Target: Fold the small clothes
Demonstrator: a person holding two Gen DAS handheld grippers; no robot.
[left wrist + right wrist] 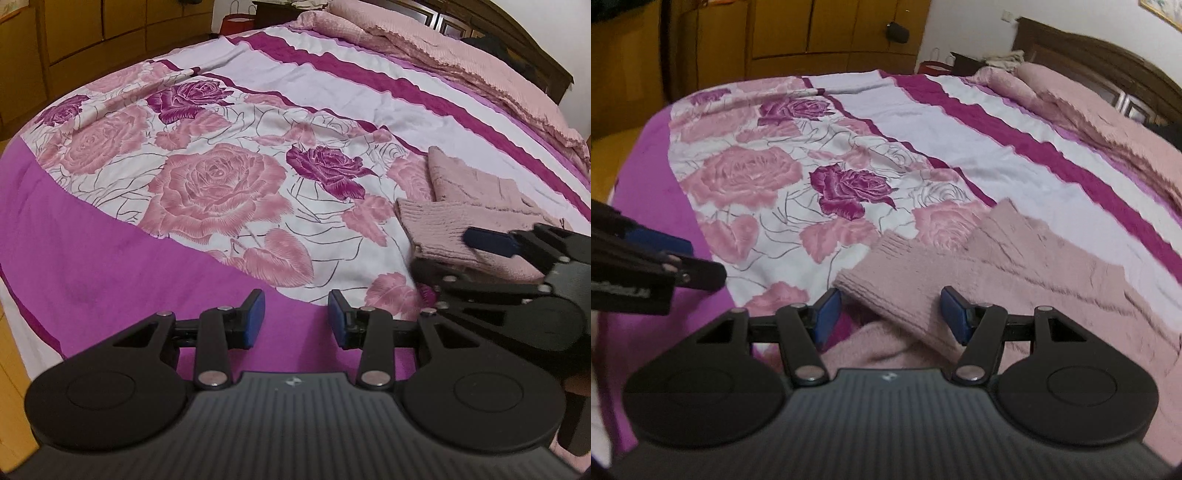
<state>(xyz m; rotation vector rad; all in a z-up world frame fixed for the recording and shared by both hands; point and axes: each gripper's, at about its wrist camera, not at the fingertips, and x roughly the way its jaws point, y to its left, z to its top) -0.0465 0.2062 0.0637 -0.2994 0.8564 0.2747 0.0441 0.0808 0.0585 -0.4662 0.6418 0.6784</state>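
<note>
Pink sweater [1015, 266] lying near the bed's [110, 229] front edge. Risk: the loose ribbed sleeve [905, 291] may bunch or slide if pinched off-centre, skewing the fold. Right gripper [892, 314]: fingers half parted, straddling the sleeve, not visibly pressing. Left gripper [296, 319]: fingers parted, empty, over bare bedspread.
</note>
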